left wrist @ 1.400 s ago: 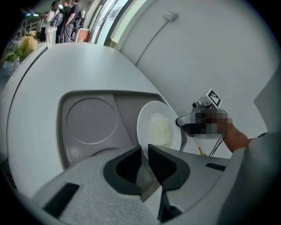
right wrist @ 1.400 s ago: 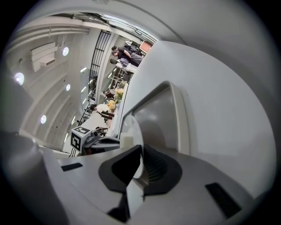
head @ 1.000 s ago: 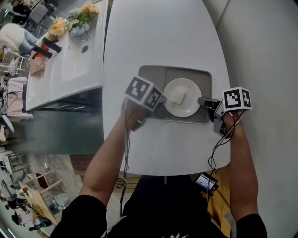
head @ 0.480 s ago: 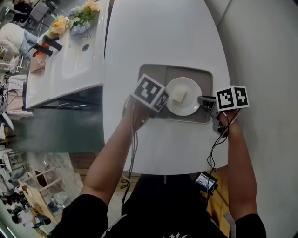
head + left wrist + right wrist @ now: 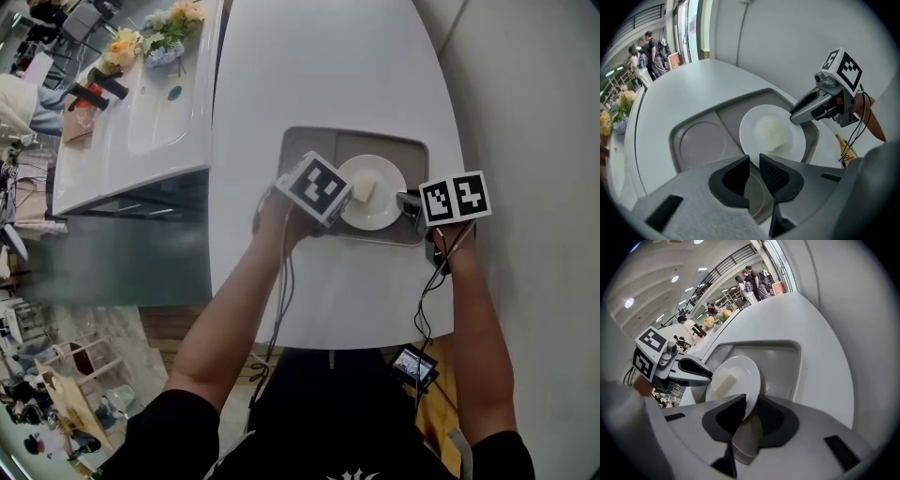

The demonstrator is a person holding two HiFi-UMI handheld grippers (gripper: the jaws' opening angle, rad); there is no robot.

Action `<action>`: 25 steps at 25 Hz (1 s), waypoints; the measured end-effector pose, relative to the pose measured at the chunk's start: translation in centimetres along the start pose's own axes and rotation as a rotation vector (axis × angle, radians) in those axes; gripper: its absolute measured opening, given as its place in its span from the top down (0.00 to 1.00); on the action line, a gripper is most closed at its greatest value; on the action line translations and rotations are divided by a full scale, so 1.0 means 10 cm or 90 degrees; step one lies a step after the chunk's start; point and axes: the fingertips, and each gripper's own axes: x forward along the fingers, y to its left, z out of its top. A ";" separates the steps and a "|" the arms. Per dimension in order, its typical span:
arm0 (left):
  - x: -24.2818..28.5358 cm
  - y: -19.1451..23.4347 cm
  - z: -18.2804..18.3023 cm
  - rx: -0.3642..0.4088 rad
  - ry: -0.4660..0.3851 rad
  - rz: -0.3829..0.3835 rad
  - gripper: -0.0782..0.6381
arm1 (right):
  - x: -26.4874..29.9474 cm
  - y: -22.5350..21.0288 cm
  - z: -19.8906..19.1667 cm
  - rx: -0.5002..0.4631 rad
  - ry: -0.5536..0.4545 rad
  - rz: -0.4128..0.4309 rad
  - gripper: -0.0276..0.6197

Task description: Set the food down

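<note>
Easing off now: your left gripper [image 5: 754, 158] shows its jaws a narrow slit apart. They have just been opening, with the near rim of the white plate [image 5: 749, 136] right at their tips and no squeeze on it. Your right gripper [image 5: 753, 397] has just been opening too; its jaws are spread, and the plate's opposite rim runs between them with space beside it. The pale block of food [image 5: 364, 189] sits mid-plate, and the plate lies in the grey tray [image 5: 305, 150] on the white table [image 5: 319, 66].
</note>
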 end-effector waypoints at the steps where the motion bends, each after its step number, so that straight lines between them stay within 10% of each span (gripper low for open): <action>1: 0.01 -0.01 0.01 0.009 0.000 0.003 0.81 | 0.01 0.00 0.00 -0.009 0.001 -0.009 0.86; 9: -0.06 -0.06 0.03 0.047 -0.035 0.046 0.81 | -0.10 0.00 -0.02 -0.018 -0.031 -0.030 0.85; 15: -0.48 0.17 0.01 0.019 -0.117 0.126 0.81 | -0.52 0.11 0.16 -0.022 -0.184 0.015 0.90; 22: -1.39 -0.38 -0.21 -0.053 -0.485 -0.092 0.84 | -1.40 1.02 -0.14 -0.145 -0.425 0.245 0.93; 25: -1.51 -0.82 -0.67 -0.033 -0.532 -0.146 0.84 | -1.58 1.23 -0.62 -0.164 -0.450 0.277 0.93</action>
